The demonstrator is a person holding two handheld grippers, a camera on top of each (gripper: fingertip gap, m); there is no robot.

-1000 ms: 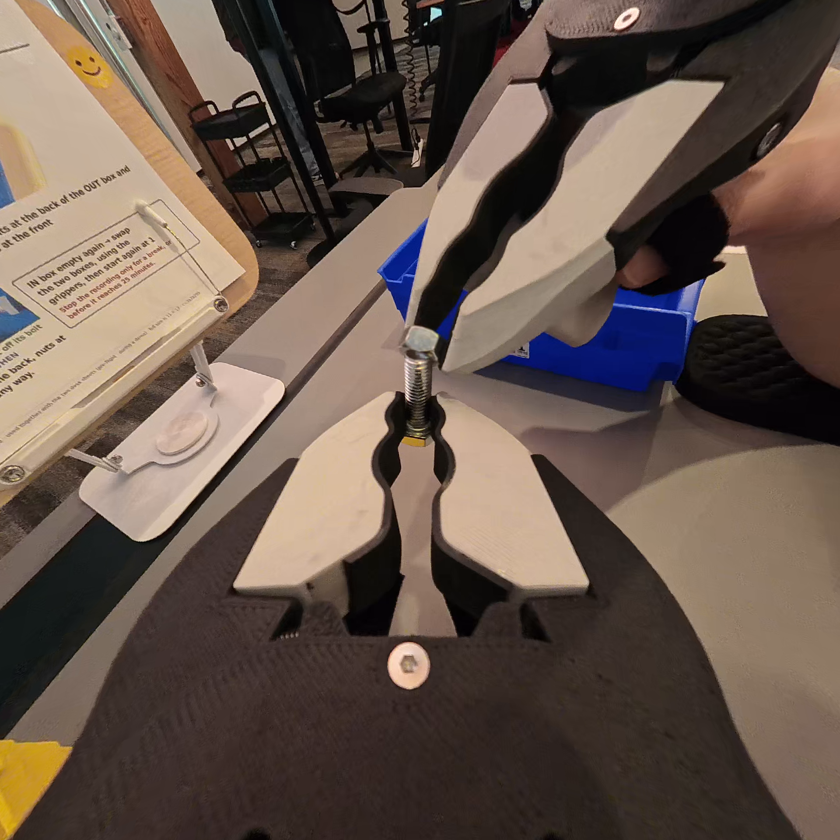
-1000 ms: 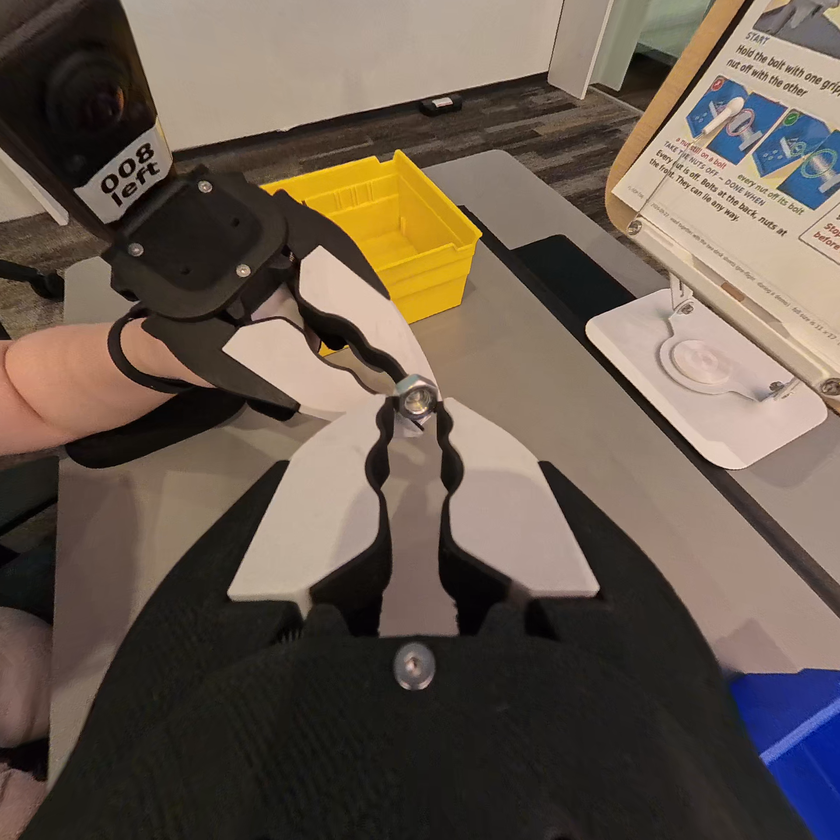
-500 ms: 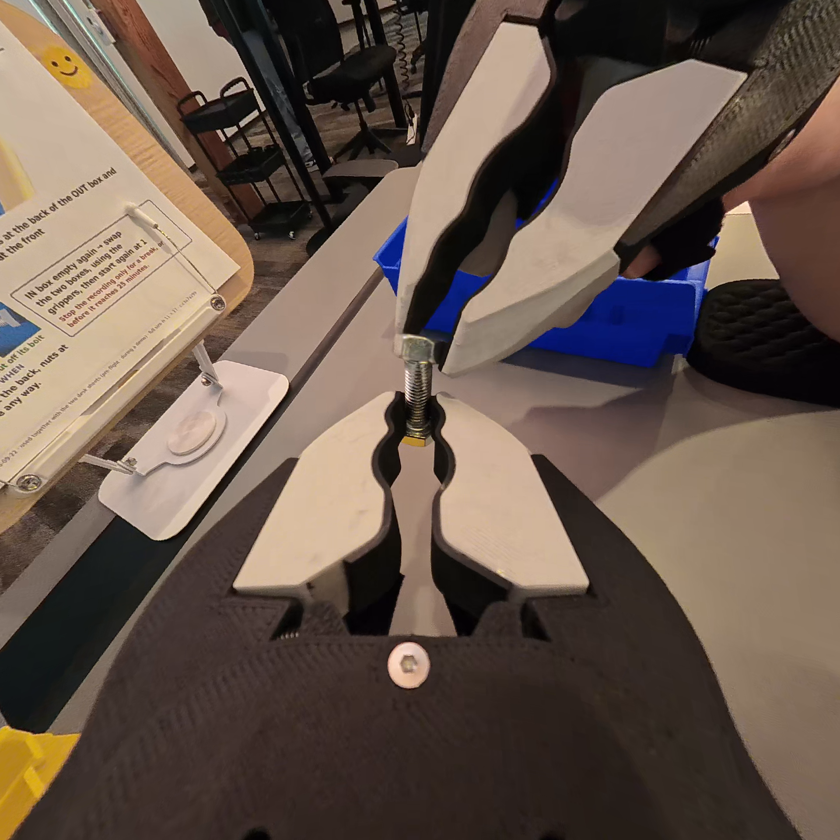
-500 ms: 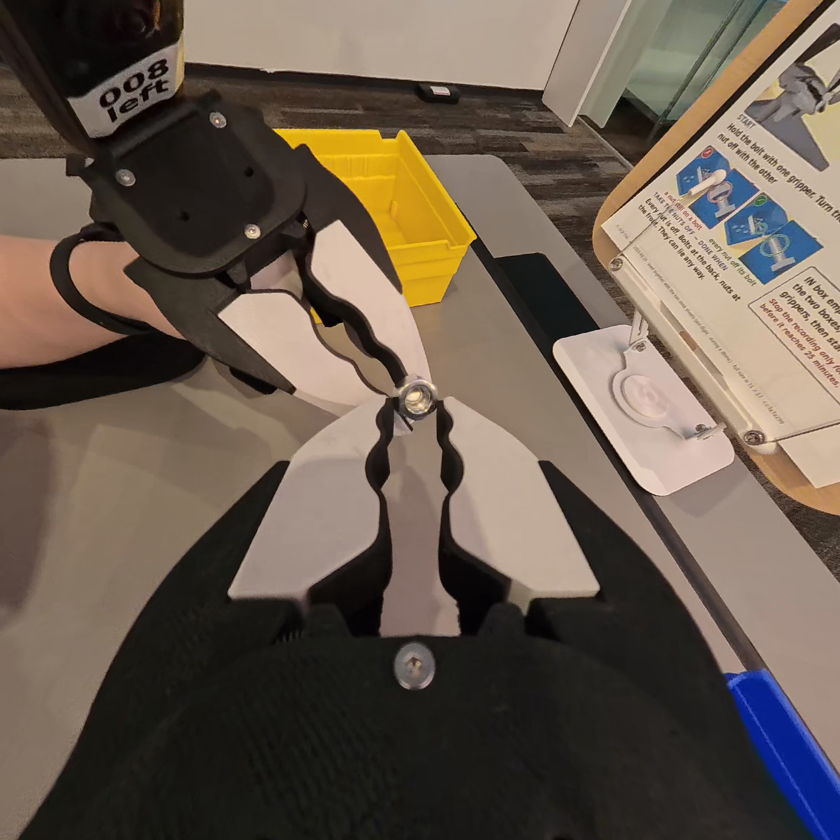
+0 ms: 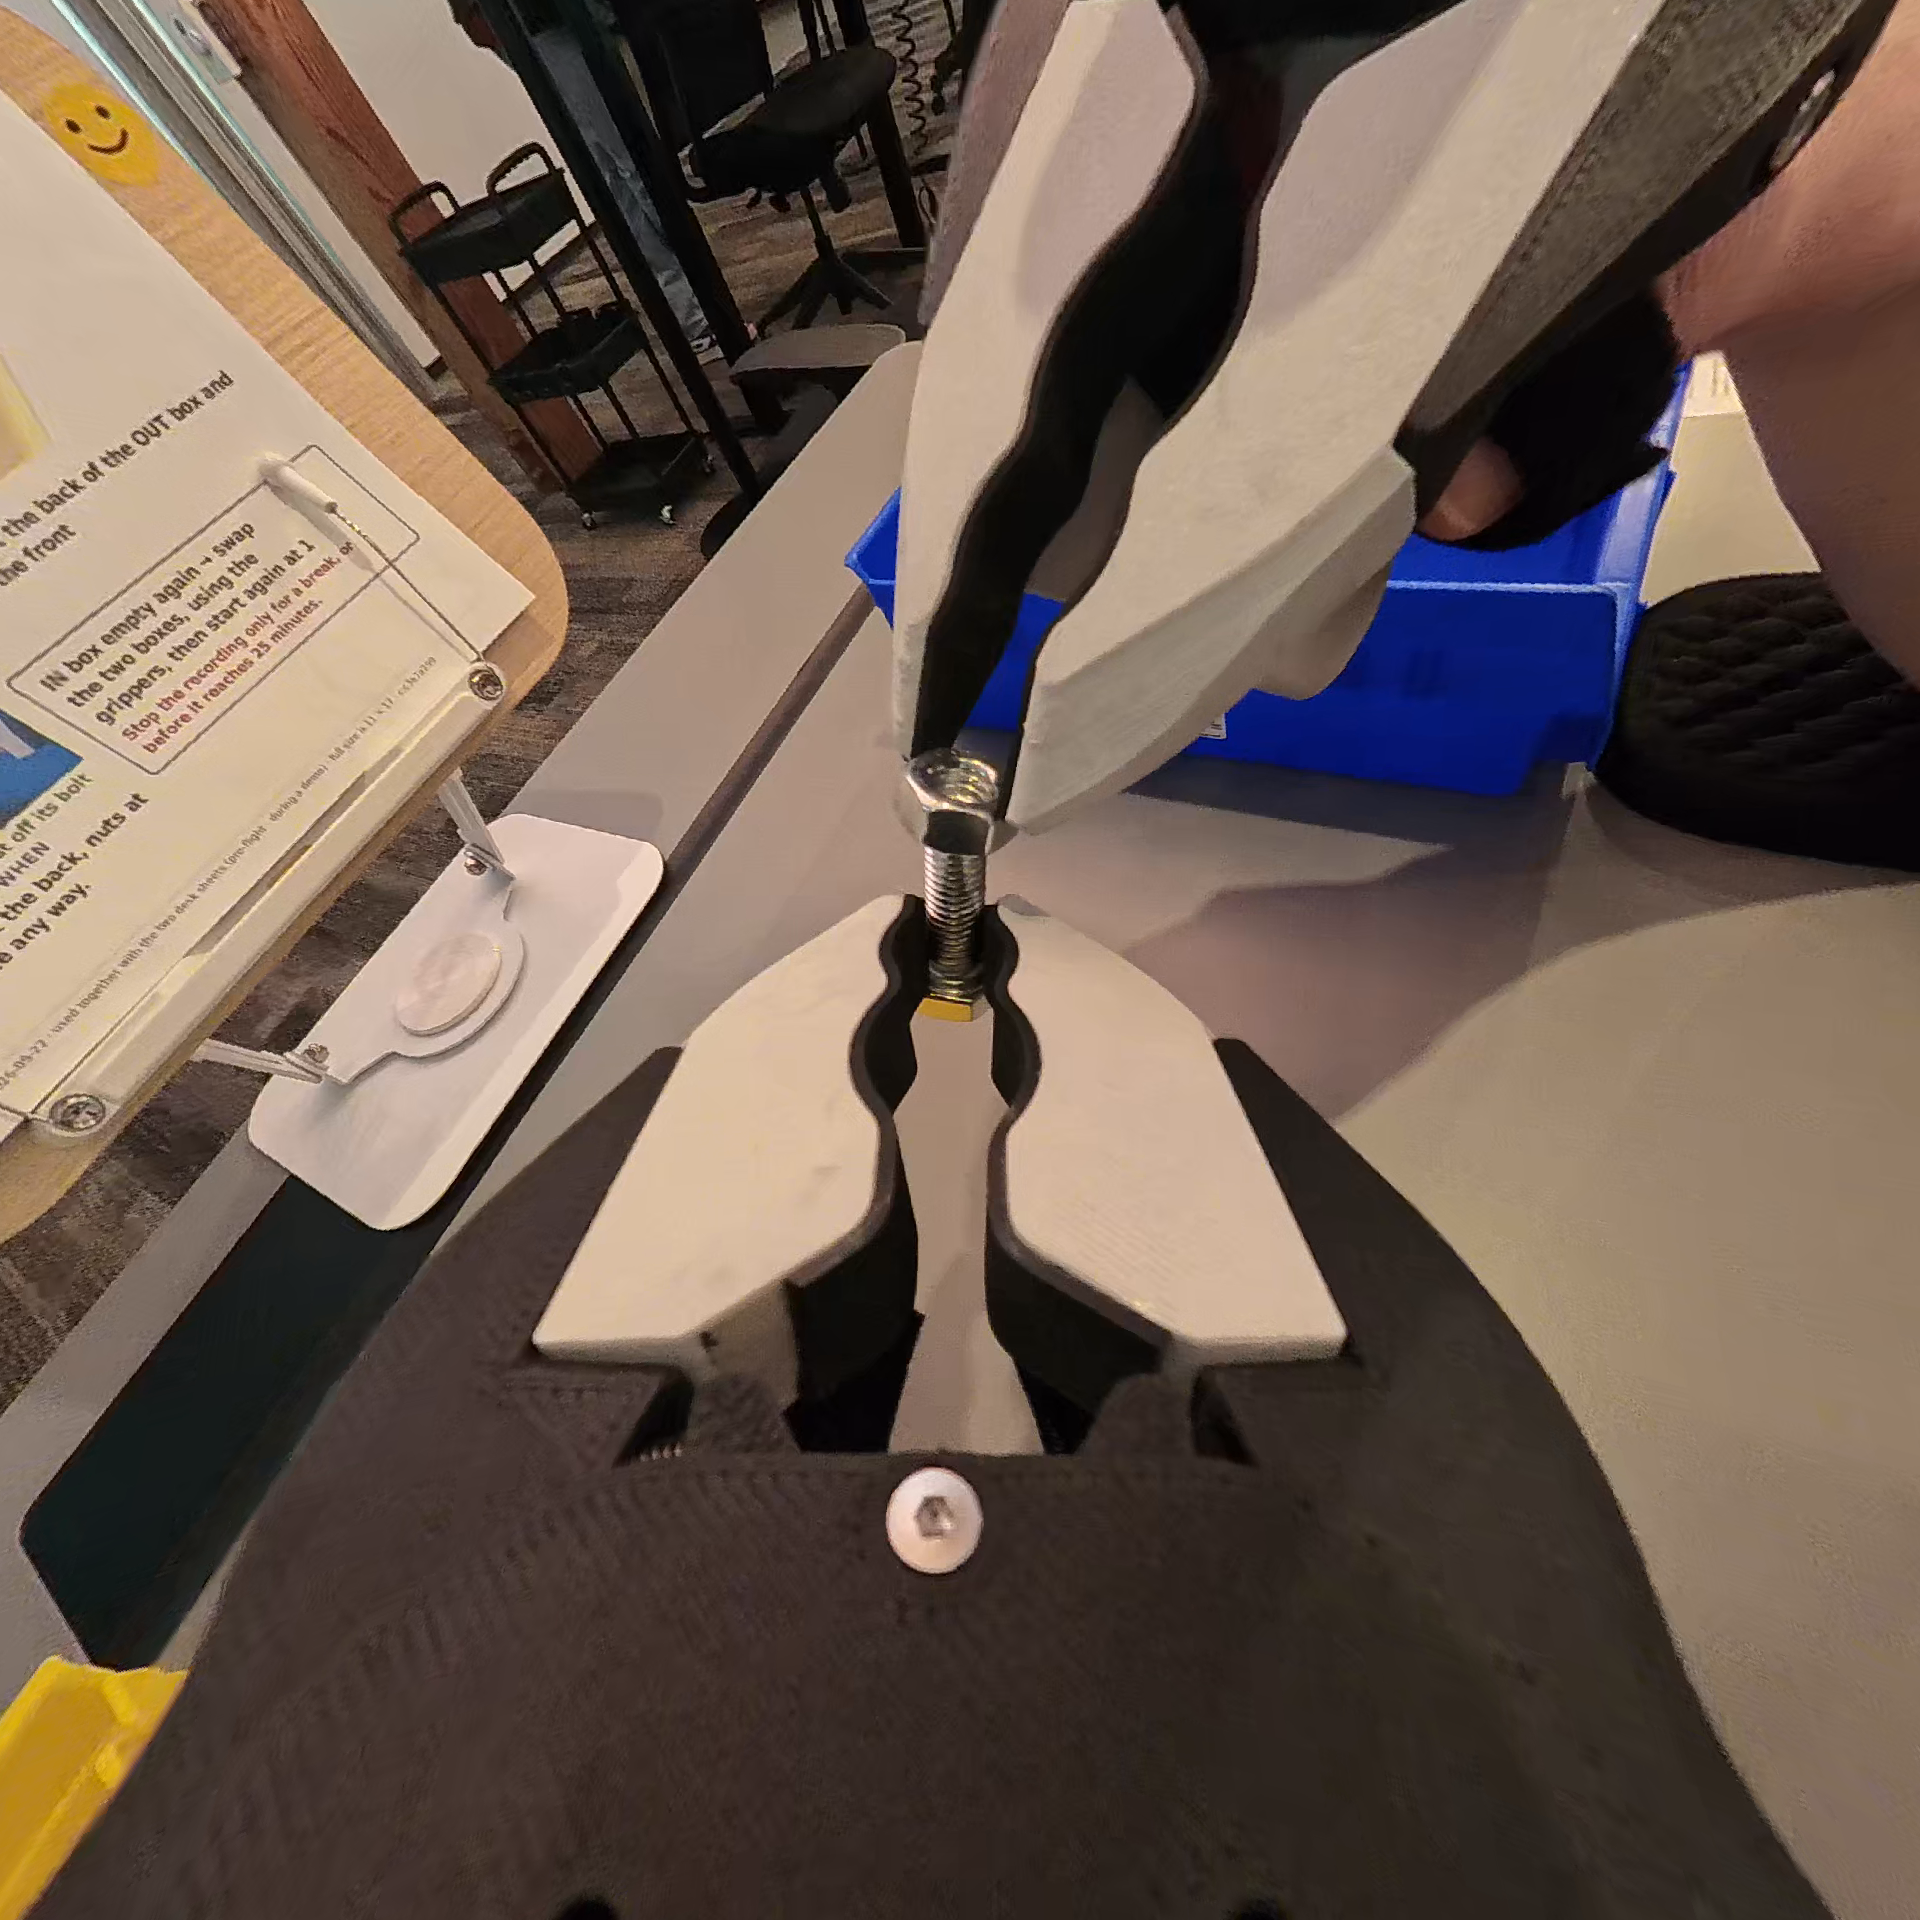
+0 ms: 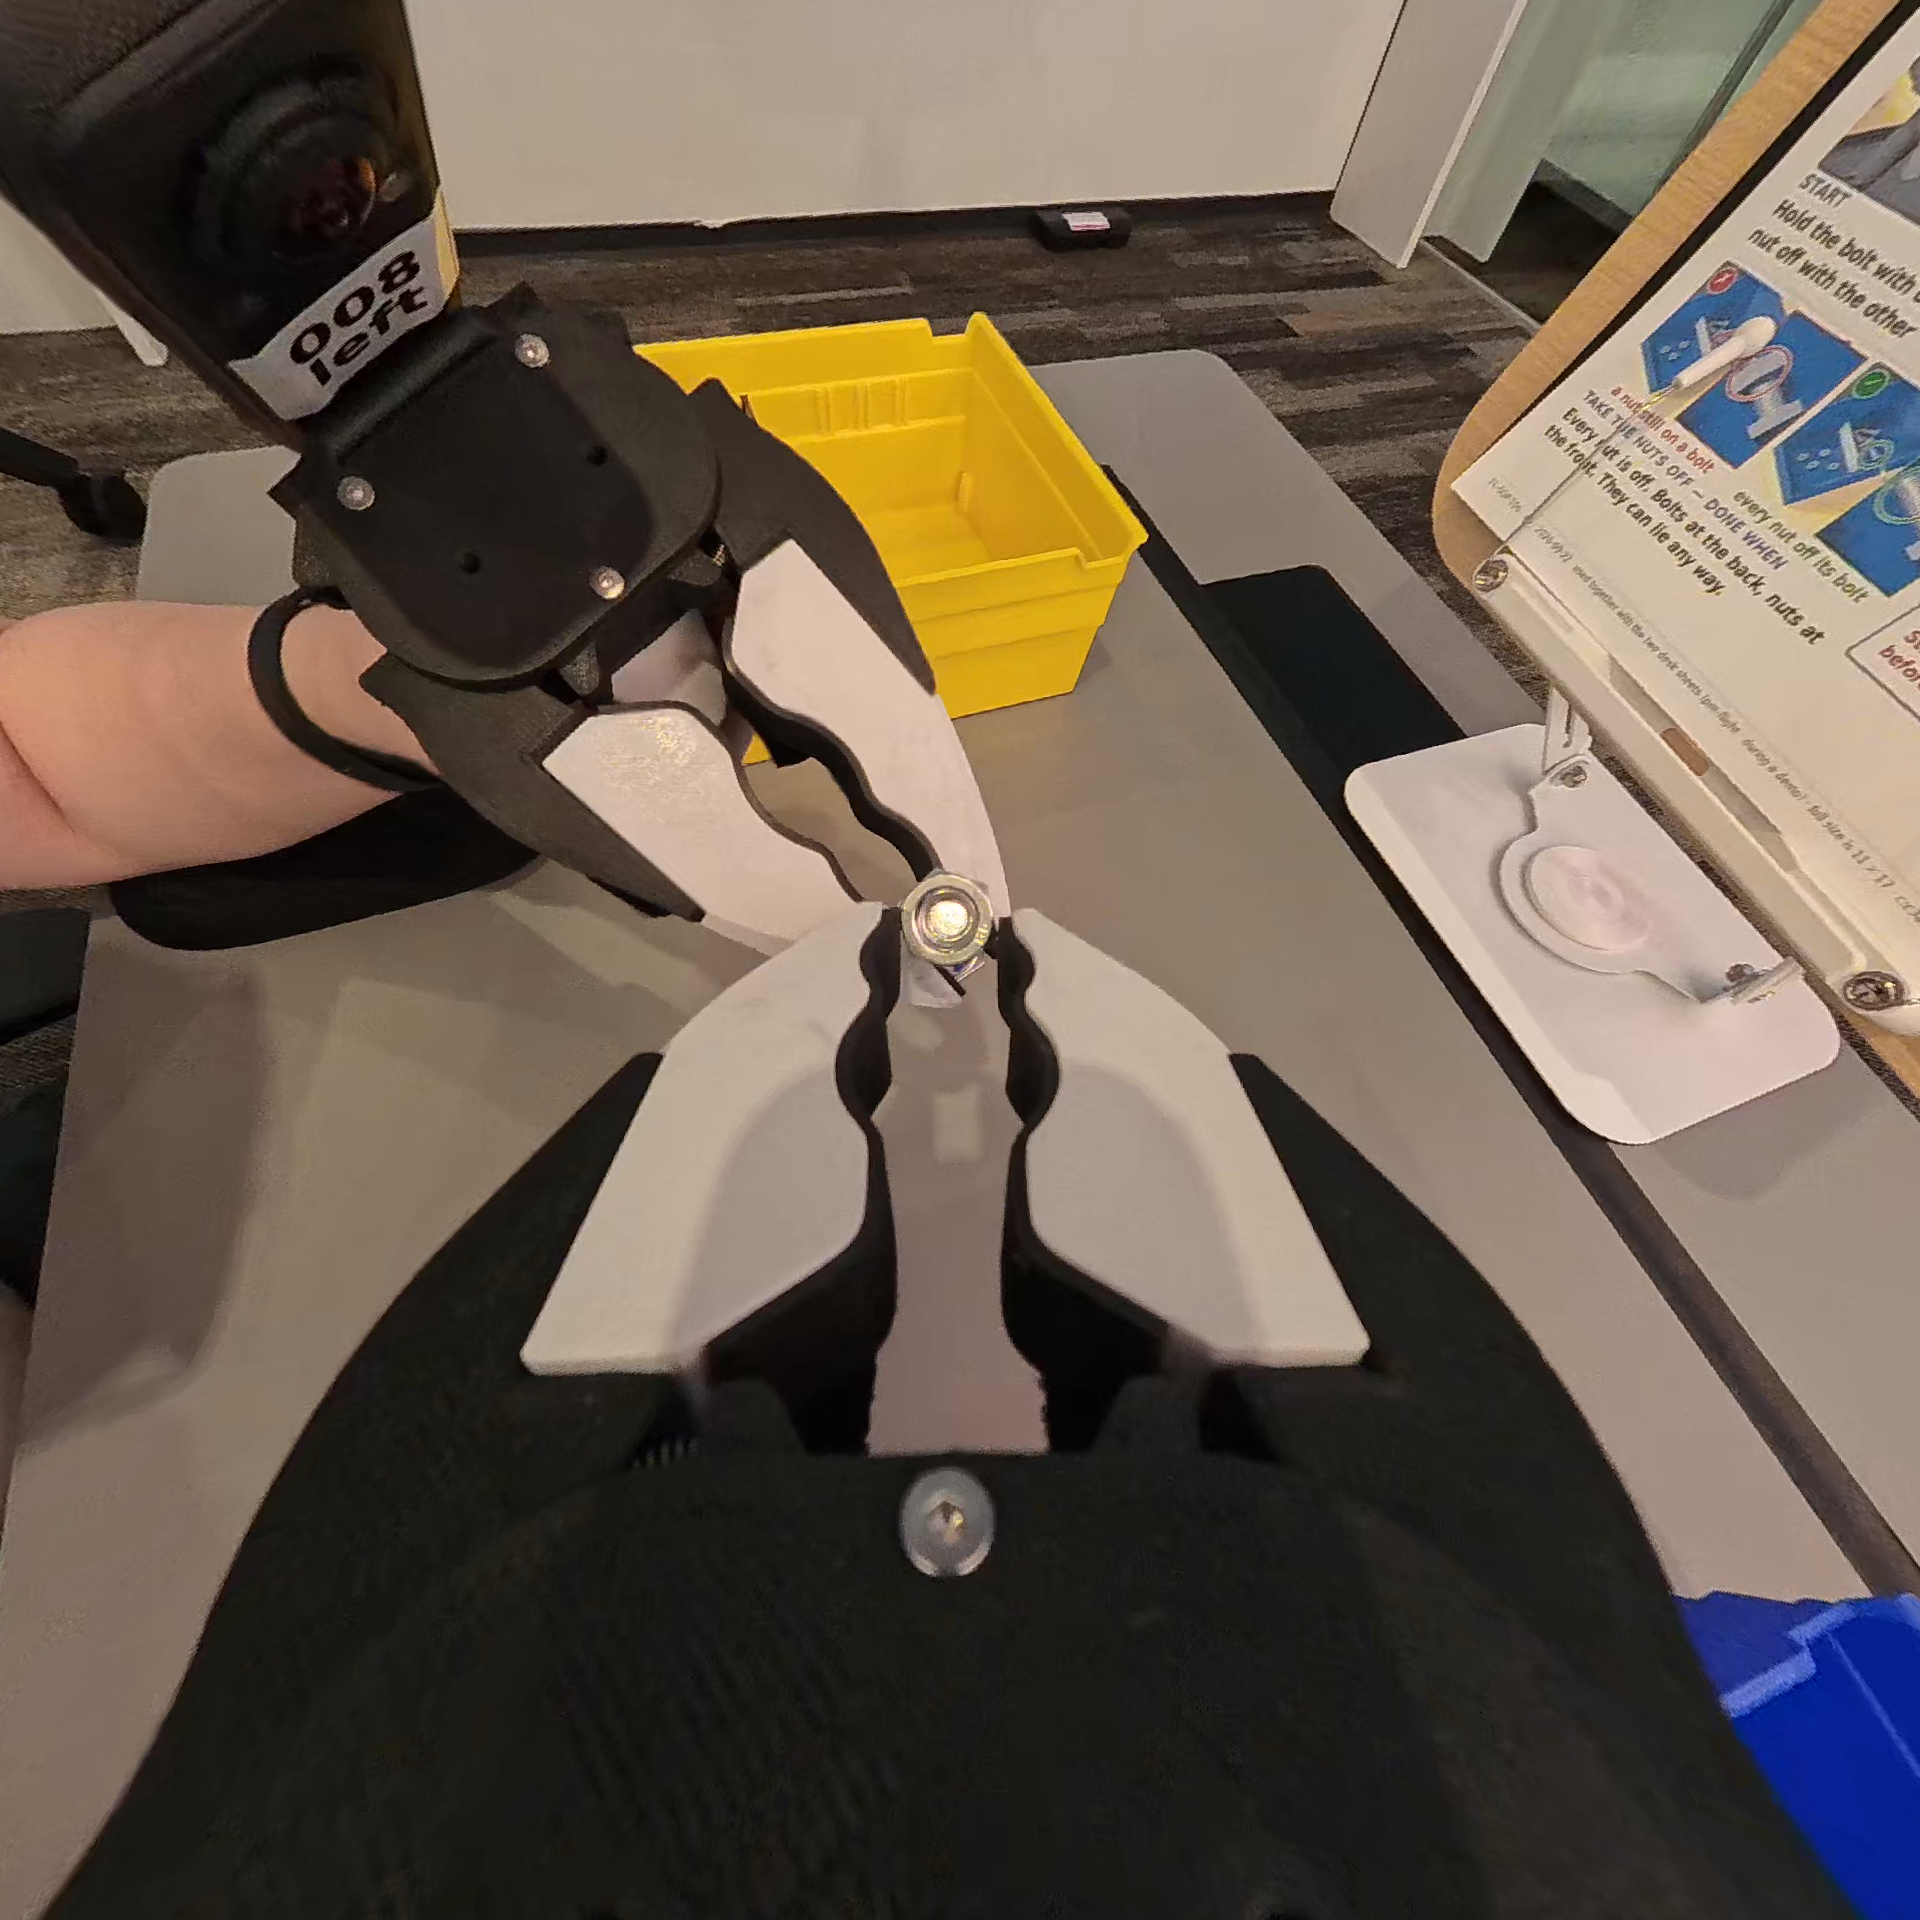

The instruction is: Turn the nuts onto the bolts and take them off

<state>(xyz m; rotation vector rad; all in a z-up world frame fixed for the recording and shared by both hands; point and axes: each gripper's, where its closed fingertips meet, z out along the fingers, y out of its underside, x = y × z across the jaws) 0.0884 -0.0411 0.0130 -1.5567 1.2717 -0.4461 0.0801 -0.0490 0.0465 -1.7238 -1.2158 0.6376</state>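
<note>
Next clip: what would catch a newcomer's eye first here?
The two grippers meeting tip to tip over the grey table: the left gripper clamps a threaded bolt upright, and the right gripper pinches the nut at its top. Next come the bins: yellow bin behind the left gripper, blue bin behind the right.

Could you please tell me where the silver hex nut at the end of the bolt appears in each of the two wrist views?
Left wrist view: the silver hex nut sits just above centre, atop the upright threaded steel bolt, pinched by the right gripper.
Right wrist view: the nut is at centre, seen end-on.
Shared landmark: the white stand base at the grey table's edge.
</note>
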